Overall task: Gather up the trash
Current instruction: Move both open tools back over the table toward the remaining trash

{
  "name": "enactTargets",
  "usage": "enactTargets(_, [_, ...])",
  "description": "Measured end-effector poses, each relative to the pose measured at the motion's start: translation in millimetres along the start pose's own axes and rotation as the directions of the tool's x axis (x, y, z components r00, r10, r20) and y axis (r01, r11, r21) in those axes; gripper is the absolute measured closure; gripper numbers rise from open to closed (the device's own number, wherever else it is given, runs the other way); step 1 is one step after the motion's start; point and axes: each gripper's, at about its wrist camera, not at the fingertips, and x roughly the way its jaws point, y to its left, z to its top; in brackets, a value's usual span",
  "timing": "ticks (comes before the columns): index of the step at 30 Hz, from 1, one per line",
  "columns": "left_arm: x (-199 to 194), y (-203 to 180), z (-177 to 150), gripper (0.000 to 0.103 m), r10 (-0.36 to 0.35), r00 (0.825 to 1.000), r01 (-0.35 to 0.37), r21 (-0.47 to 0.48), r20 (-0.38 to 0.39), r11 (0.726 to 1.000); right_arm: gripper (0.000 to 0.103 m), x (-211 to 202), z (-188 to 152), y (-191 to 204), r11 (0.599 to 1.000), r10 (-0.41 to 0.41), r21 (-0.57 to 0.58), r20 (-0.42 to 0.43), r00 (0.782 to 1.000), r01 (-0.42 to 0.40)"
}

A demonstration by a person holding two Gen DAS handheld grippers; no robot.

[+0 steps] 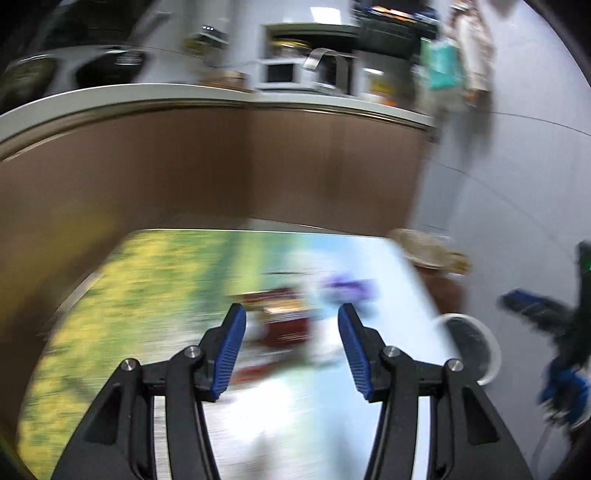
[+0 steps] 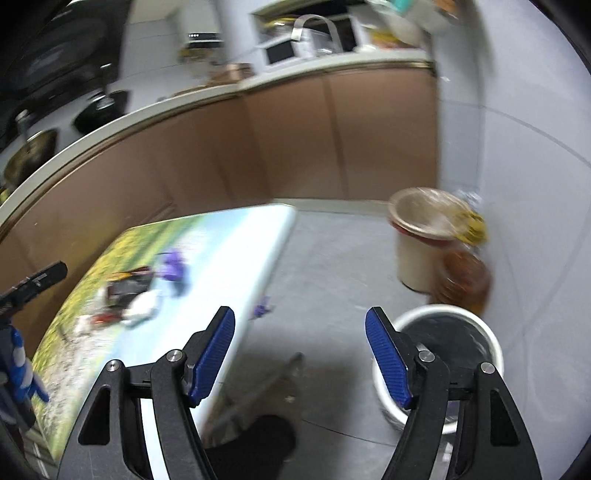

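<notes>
Hovering: two empty, spread tongs, left tongs [image 1: 291, 347] over table [image 1: 110, 295], right tongs [image 2: 300, 354] beside one bin [image 2: 495, 350].

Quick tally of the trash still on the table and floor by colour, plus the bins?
Blur makes counts approximate.
Purple scraps: 2, one on the table, one on the floor
White wad: 1
Dark red wrapper: 1
White bin: 1
Total: 5

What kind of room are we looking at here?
Most likely a home kitchen. A long countertop runs over brown cabinet doors, with dark pans at one end and a curved sink tap farther along. A white bin stands on the grey floor.
</notes>
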Motion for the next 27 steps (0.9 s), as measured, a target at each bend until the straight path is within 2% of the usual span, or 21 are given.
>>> enactTargets(1, [-9,28,-6,0.053,0.056,0.998,-0.056,-0.008,0.01,0.998,0.029,-1,3,13,1.0,0.019,-0.014,0.003,1.0,-0.019])
enactTargets(4, [-25,92,-18,0.053,0.165,0.986,-0.164,-0.062,0.012,0.985,0.029,-3,10,49,0.997,0.041,-0.07,0.014,0.999,-0.04])
enactTargets(7, [-46,149,-32,0.053,0.245,0.969,-0.238,-0.148,0.026,0.96,0.029,-3,12,81,0.991,0.057,-0.119,0.009,0.998,-0.055])
enactTargets(10, [-55,187,-38,0.053,0.294,0.955,-0.281,-0.209,0.037,0.937,0.029,0,15,104,0.985,0.063,-0.159,-0.003,0.998,-0.063])
enactTargets(19, [-51,261,-51,0.053,0.408,0.911,-0.382,-0.244,0.061,0.891,0.029,11,26,135,0.972,0.063,-0.226,-0.011,0.998,-0.064])
enactTargets(25, [-32,309,-77,0.053,0.468,0.884,-0.452,-0.243,0.009,0.858,0.029,20,30,136,0.975,0.025,-0.219,-0.027,0.999,-0.03])
enactTargets(27, [-29,319,-84,0.053,0.468,0.884,-0.456,-0.247,-0.008,0.855,0.029,24,29,137,0.974,0.015,-0.225,-0.038,0.999,-0.023])
